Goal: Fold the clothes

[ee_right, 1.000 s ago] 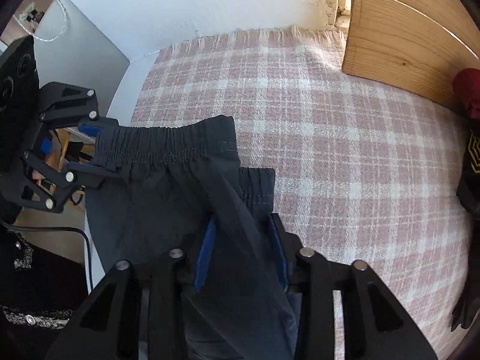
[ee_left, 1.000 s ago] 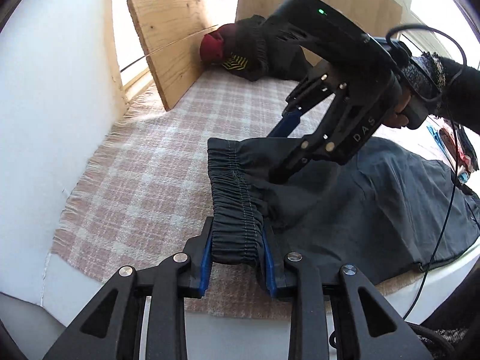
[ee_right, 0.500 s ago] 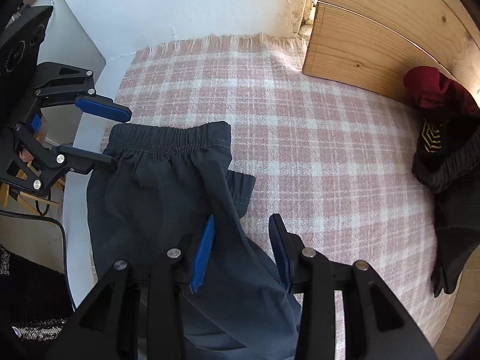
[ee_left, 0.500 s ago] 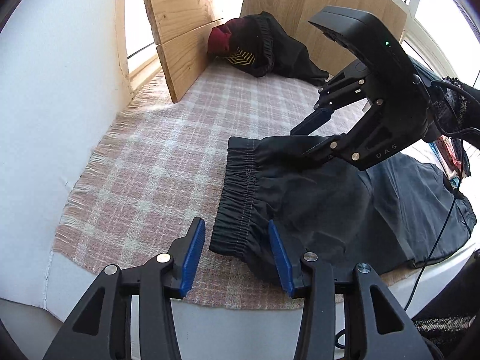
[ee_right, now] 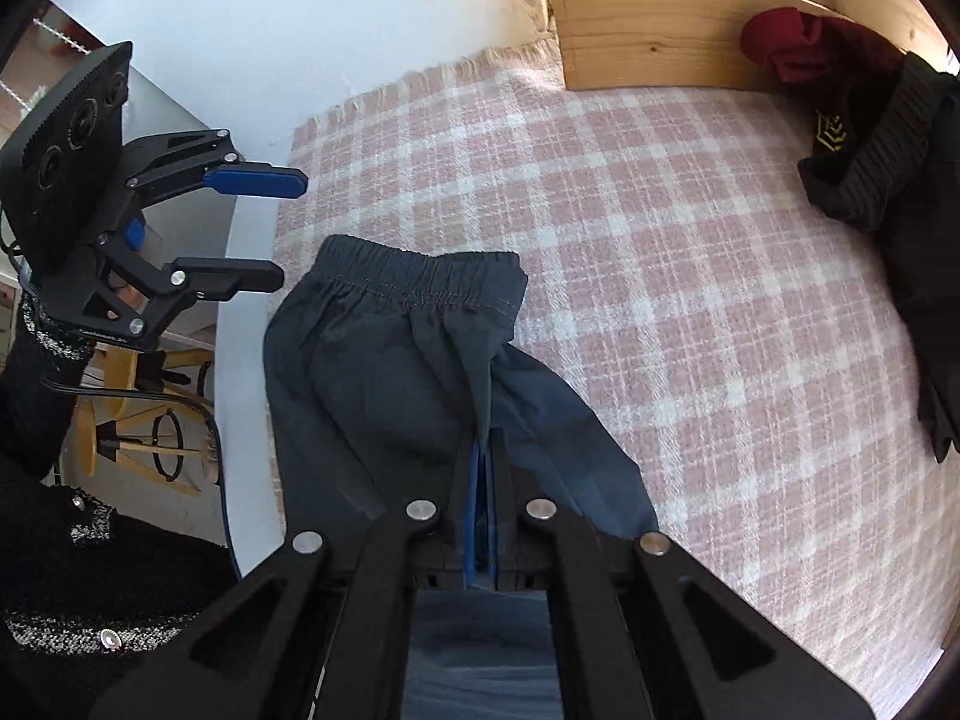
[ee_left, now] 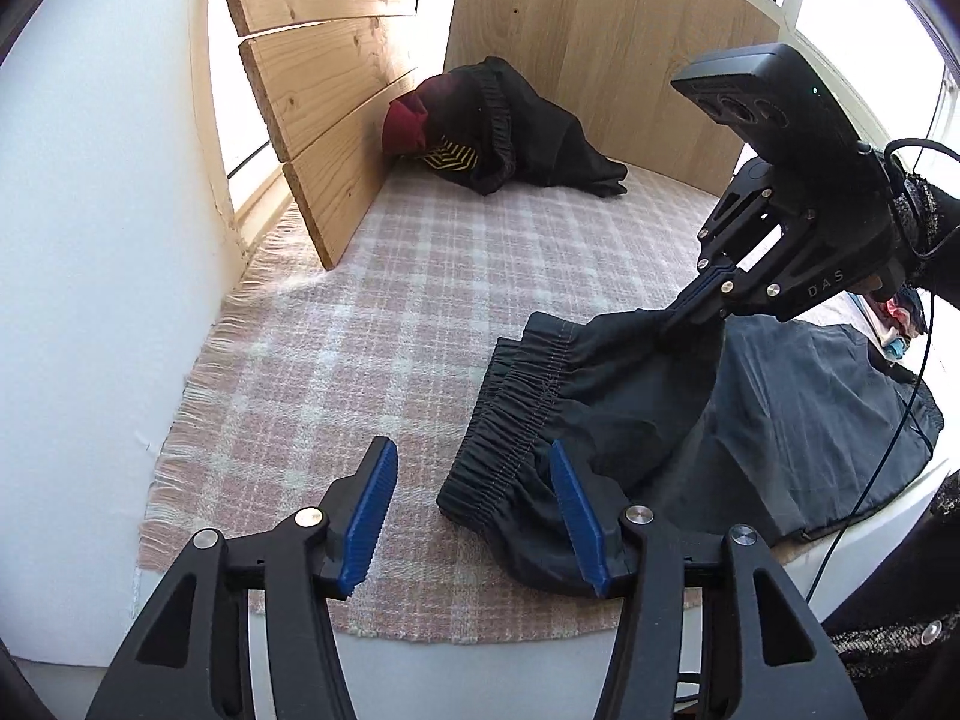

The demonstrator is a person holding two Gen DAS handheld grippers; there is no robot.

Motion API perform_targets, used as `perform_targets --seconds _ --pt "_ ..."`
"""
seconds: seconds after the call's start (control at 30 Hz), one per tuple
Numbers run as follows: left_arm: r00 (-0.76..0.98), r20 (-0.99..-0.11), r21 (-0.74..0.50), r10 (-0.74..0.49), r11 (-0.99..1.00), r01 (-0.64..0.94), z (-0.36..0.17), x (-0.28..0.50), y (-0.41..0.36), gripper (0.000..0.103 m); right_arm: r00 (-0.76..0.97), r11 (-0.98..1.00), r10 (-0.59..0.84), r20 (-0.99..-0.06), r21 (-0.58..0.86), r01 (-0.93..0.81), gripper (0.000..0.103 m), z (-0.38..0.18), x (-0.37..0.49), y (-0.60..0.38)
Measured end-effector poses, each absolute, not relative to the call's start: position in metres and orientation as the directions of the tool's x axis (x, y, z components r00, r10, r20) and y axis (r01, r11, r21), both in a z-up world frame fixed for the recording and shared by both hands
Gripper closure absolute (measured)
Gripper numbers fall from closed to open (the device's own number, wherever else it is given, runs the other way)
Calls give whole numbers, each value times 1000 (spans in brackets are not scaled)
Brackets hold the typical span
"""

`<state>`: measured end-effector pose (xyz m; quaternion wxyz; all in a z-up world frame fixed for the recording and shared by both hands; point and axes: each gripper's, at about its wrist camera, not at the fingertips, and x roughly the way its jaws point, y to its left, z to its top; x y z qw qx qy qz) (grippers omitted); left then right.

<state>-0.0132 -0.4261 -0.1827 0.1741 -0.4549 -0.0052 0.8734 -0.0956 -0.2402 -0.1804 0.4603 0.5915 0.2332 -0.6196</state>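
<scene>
Right wrist view: dark grey shorts with a gathered elastic waistband (ee_right: 390,360) lie on the pink-and-white checked fringed cloth (ee_right: 690,300) covering the surface. The right claw (ee_right: 480,456) has just closed, pinching a raised fold of them. The left claw (ee_left: 474,510) has just been opening; its blue pads (ee_left: 369,510) stand apart, the waistband corner between them, unpressed.

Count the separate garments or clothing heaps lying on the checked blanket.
2: dark shorts at the near edge, pinched by the right gripper; a black-and-red heap against the wooden boards. The heap may hide more.
</scene>
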Motion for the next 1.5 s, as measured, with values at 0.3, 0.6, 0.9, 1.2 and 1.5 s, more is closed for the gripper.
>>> perform_targets --seconds 0.3,0.6,0.9,1.2,1.5 --pt "-403 -857 -244 320 -942 -229 -217 -34 -416 52 4 -450 -271 -963 130 884 101 -197 -100 -255" --pt "-440 -870 -178 224 -974 -143 -233 -24 -403 60 86 -441 -288 -954 211 872 67 -170 -124 -255" --pt "-478 -855 -135 200 -977 -167 -242 -15 -398 61 174 -401 -315 -933 297 866 69 -195 -141 -305" --pt "-479 -843 -197 244 -969 -146 -231 -15 -417 61 53 -309 -358 -932 172 935 91 -173 -101 -296" --pt "-371 -803 -333 466 -868 -368 -201 -35 -418 45 -56 -236 -442 -895 56 970 92 -148 -58 -267"
